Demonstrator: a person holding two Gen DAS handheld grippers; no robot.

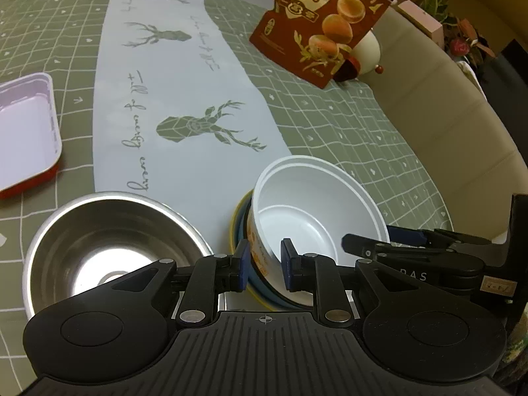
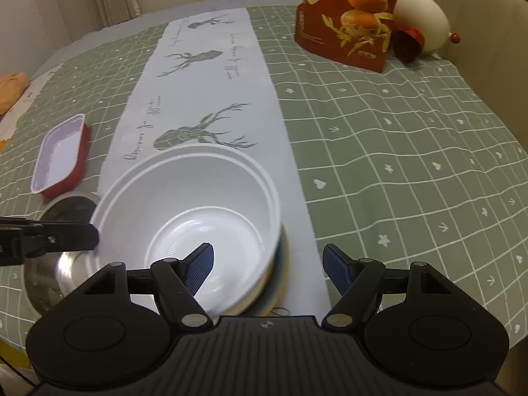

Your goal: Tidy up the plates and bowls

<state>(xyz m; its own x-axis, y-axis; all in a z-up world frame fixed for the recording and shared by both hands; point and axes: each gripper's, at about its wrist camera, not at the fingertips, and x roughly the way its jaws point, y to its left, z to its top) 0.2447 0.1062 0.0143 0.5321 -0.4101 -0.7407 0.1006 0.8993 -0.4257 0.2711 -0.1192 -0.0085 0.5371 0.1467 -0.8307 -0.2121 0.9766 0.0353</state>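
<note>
Pinching the near wall of the white paper bowl (image 1: pixel 316 211), the left tool (image 1: pixel 264 264) has its blue pads one inside and one outside the rim — narrow gap, clamped on it. The bowl sits tilted in a blue bowl with a yellow rim (image 1: pixel 242 231), on the pale deer-print runner (image 1: pixel 171 92) of the green checked worktop (image 1: pixel 363 138). Just to the left stands a stainless steel bowl (image 1: pixel 112 231), and further left a red tray with a white inside (image 1: pixel 26 132). The right tool (image 2: pixel 269 269) hangs over the white bowl's right edge, jaws wide apart — one pad inside the bowl, gripping nothing. A quail eggs pouch (image 1: pixel 323 23) stands at the far side.
</note>
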